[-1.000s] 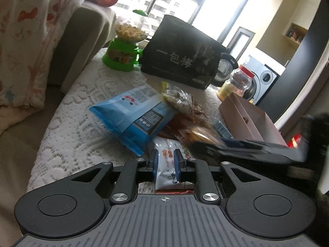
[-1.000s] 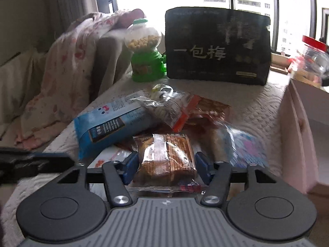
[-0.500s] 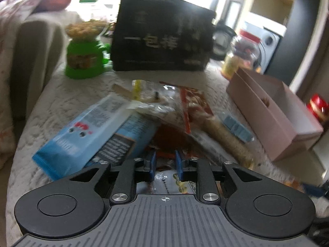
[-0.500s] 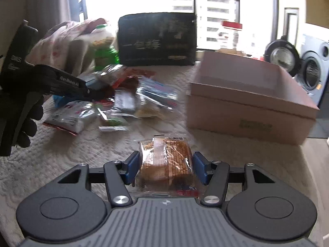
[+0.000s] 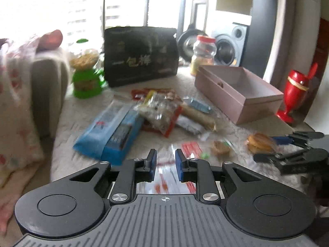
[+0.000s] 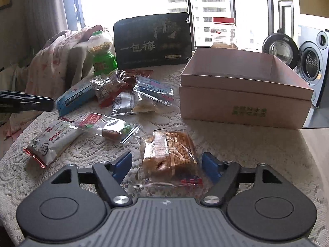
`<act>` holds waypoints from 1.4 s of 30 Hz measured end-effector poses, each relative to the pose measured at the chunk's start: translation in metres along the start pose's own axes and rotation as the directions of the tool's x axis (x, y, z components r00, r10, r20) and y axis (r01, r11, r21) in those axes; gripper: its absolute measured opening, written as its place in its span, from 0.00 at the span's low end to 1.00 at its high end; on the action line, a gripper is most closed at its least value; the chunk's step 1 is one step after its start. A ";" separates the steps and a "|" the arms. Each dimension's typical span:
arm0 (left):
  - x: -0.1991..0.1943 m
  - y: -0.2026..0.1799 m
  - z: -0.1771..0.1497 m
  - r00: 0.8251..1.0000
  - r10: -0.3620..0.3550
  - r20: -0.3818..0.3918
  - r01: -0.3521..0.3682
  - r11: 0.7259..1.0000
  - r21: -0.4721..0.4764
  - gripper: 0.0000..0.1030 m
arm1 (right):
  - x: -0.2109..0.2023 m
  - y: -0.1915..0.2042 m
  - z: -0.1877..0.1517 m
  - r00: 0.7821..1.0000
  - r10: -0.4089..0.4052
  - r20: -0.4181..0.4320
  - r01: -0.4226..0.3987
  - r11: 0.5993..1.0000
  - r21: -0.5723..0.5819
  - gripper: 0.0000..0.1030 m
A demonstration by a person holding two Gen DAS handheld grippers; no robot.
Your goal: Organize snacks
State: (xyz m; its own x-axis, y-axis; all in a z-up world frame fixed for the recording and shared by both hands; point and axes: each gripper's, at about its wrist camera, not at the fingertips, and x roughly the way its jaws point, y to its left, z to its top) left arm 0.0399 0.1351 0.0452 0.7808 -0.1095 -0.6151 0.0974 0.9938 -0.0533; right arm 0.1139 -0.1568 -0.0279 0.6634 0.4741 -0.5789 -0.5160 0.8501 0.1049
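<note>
Nearest, our right gripper (image 6: 167, 161) has just been opening; its blue pads stand clear of the clear-wrapped, grid-textured wafer packet (image 6: 168, 154) lying on the lace tablecloth (image 6: 236, 154). Our left gripper (image 5: 165, 164) is clamped on a glossy, blurred wrapper (image 5: 164, 175). Beyond lie crinkled loose snacks (image 6: 115, 94), then the smooth rectangular pink cardboard box (image 6: 242, 103), open-topped, and farthest the black bag (image 6: 152, 41).

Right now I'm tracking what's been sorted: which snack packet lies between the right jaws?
The clear-wrapped brown wafer biscuit packet, set apart on the lace cloth before the pink box; the jaws, just opened, stand clear of it.
</note>
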 end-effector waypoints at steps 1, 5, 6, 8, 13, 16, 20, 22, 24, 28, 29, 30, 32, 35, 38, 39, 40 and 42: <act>-0.002 -0.006 0.000 0.999 0.011 -0.030 -0.011 1.000 0.008 0.22 | -0.001 0.001 -0.001 1.000 -0.002 -0.001 0.002 1.000 -0.002 0.75; 0.009 -0.035 -0.008 0.993 0.079 -0.093 -0.071 0.993 0.089 0.24 | -0.002 0.002 -0.001 1.000 -0.008 0.000 0.008 1.000 -0.005 0.75; 0.014 -0.042 -0.010 0.991 0.087 -0.103 -0.076 0.991 0.108 0.25 | -0.002 0.002 -0.001 1.000 -0.009 0.002 0.009 1.000 0.000 0.75; 0.023 -0.051 -0.015 0.986 0.097 -0.137 -0.077 0.987 0.139 0.24 | -0.003 0.000 -0.002 1.000 -0.009 0.005 0.009 1.000 0.013 0.75; 0.035 -0.077 -0.021 0.983 0.098 -0.156 -0.061 0.972 0.225 0.57 | -0.004 -0.004 -0.002 1.000 0.001 0.011 -0.001 1.000 0.028 0.75; 0.039 -0.084 -0.023 0.983 0.062 -0.173 -0.021 0.973 0.231 0.79 | -0.004 -0.004 -0.002 1.000 0.003 0.011 -0.003 1.000 0.030 0.75; 0.032 -0.074 -0.022 0.988 0.069 -0.136 -0.045 0.984 0.172 0.74 | -0.004 -0.004 -0.003 1.000 0.007 0.011 -0.007 0.999 0.033 0.76; 0.030 -0.067 -0.022 0.985 0.123 -0.119 -0.104 0.982 0.154 0.73 | -0.003 -0.004 -0.003 1.000 0.008 0.009 -0.008 1.000 0.031 0.77; 0.033 -0.057 -0.020 0.979 0.159 -0.131 -0.141 0.981 0.132 0.73 | -0.003 -0.003 -0.003 1.000 0.007 0.006 -0.008 1.000 0.028 0.77; 0.037 -0.039 -0.021 0.969 0.201 -0.144 -0.188 0.977 0.096 0.76 | -0.002 -0.001 -0.002 1.000 0.001 -0.002 -0.001 1.000 0.014 0.78; 0.037 -0.034 -0.022 0.968 0.206 -0.142 -0.196 0.977 0.079 0.76 | 0.000 0.001 -0.001 1.000 -0.002 -0.010 0.002 1.000 0.002 0.79; 0.036 -0.028 -0.022 0.969 0.207 -0.138 -0.200 0.978 0.059 0.77 | 0.001 0.003 0.000 1.000 -0.003 -0.021 0.003 1.000 -0.015 0.81; 0.036 -0.016 -0.021 0.973 0.188 -0.130 -0.189 0.982 0.006 0.80 | 0.004 0.008 0.002 0.999 -0.015 -0.049 0.012 0.998 -0.060 0.83; 0.041 -0.002 -0.019 0.977 0.170 -0.132 -0.178 0.983 -0.055 0.81 | 0.009 0.015 0.006 0.996 -0.027 -0.090 0.017 0.994 -0.104 0.89; 0.048 0.009 -0.018 0.978 0.153 -0.144 -0.170 0.979 -0.112 0.82 | 0.010 0.014 0.007 0.994 -0.016 -0.108 0.004 0.995 -0.103 0.91; 0.051 0.013 -0.019 0.980 0.140 -0.144 -0.160 0.977 -0.139 0.82 | 0.010 0.014 0.008 0.994 -0.010 -0.110 -0.001 0.995 -0.103 0.92; 0.051 0.016 -0.019 0.982 0.139 -0.127 -0.158 0.975 -0.153 0.81 | 0.010 0.013 0.007 0.994 -0.006 -0.110 -0.005 0.995 -0.101 0.92; 0.050 0.019 -0.018 0.984 0.139 -0.112 -0.158 0.971 -0.182 0.79 | 0.009 0.012 0.006 0.995 0.005 -0.104 -0.016 0.995 -0.099 0.93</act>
State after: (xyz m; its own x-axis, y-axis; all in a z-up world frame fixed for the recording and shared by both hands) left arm 0.0691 0.1487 -0.0009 0.7130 0.0329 -0.7004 -0.1412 0.9852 -0.0975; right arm 0.1175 -0.1410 -0.0268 0.6005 0.4521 -0.6595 -0.5772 0.8159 0.0338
